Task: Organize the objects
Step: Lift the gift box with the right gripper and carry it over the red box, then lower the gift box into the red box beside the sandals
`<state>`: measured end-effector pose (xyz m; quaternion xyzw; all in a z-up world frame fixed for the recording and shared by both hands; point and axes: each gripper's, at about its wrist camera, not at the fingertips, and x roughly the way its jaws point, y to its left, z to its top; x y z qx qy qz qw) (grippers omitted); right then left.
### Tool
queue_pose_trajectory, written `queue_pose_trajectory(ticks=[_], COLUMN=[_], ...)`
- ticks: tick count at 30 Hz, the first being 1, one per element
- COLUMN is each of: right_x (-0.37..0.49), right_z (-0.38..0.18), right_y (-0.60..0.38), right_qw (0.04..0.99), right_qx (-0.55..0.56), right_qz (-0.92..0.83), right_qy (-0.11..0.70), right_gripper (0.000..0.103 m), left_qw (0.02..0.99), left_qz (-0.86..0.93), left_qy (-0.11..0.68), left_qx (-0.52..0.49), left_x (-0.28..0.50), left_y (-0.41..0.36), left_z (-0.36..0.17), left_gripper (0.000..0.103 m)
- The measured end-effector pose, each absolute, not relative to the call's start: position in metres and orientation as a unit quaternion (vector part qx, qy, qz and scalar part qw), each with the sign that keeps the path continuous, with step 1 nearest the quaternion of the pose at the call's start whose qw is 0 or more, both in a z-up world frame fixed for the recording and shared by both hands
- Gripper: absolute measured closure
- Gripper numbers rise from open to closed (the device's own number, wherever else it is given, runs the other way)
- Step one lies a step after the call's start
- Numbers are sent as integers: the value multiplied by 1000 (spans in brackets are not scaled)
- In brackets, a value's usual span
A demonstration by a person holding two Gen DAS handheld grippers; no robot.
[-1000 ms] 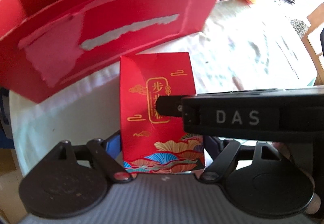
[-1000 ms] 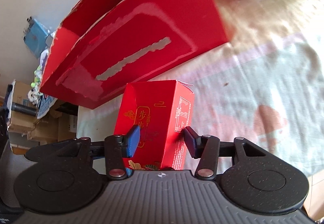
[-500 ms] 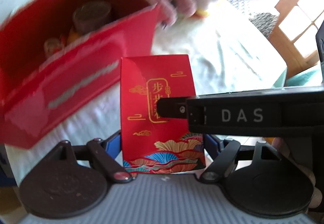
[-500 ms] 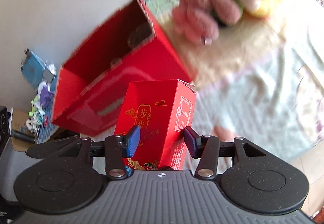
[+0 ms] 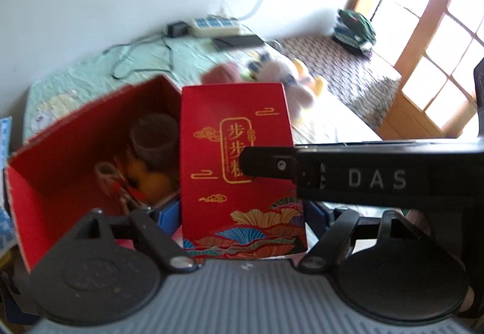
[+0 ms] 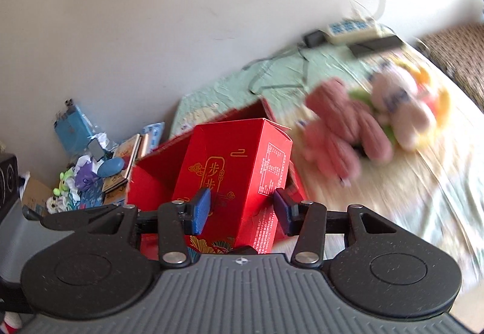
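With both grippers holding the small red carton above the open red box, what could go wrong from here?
1. The small red carton is held by two grippers at once; the right gripper is closing, so it may dent or twist the carton.
2. The open red box already holds a cup and other things, so the carton may jam or crush them.

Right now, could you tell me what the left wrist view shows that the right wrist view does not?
Only the left wrist view looks inside the open red bin, at a dark cup and yellow items, and shows the window. Only the right shows floor clutter by the wall. Both show the small red box between gripper fingers, the plush toys and the power strip.
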<state>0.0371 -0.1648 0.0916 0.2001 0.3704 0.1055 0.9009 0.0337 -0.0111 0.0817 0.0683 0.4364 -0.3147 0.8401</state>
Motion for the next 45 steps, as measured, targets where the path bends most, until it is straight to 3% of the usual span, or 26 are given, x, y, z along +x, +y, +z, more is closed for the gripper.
queue_pose_trajectory(ticks=[13, 31, 45], right_x=[137, 203, 222], right_z=[78, -11, -33], right_y=[-109, -53, -55], right_qw=[870, 762, 709], right_qx=[156, 127, 177], right_qz=[241, 331, 319], right_qy=[400, 542, 604], right_gripper=[56, 58, 57], left_qw=[876, 832, 810], left_qz=[-173, -24, 11], left_qy=[450, 555, 586], left_qx=[29, 10, -3], left_x=[105, 151, 162], left_y=[38, 75, 84], left_z=[84, -12, -41], left_gripper=[24, 24, 24])
